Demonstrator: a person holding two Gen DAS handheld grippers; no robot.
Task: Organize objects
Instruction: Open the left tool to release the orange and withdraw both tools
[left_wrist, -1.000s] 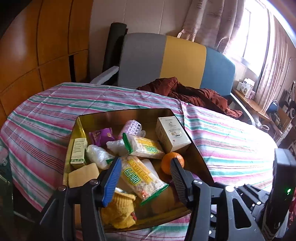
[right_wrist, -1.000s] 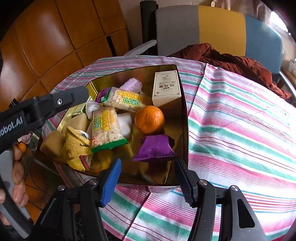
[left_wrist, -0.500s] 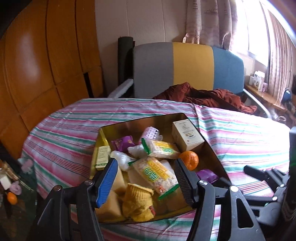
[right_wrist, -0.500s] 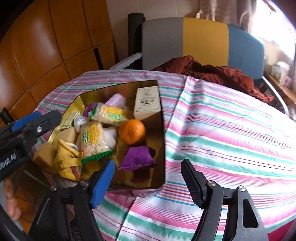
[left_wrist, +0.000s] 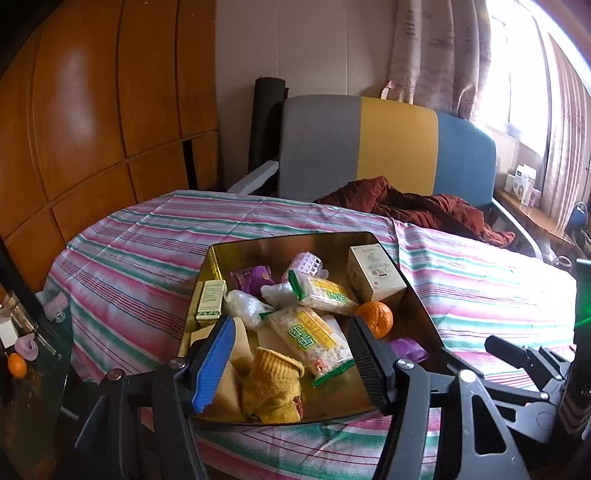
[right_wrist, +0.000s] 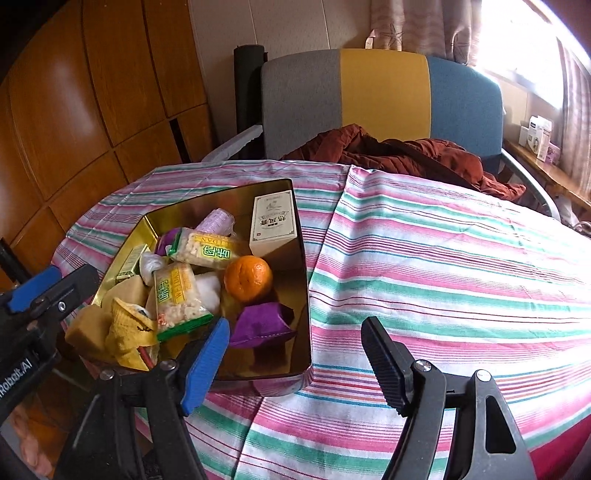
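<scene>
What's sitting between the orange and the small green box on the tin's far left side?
In the right wrist view, two rice-snack packets and a clear bag lie between the orange and green box.

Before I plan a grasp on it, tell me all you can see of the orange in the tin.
The orange is small, round, bright and whole, its peel dimpled with a dark navel spot facing up. It sits on the gold tin's floor near the right wall, between the white box behind and the purple pouch in front. A snack packet lies at its left. Neither gripper touches it.
</scene>
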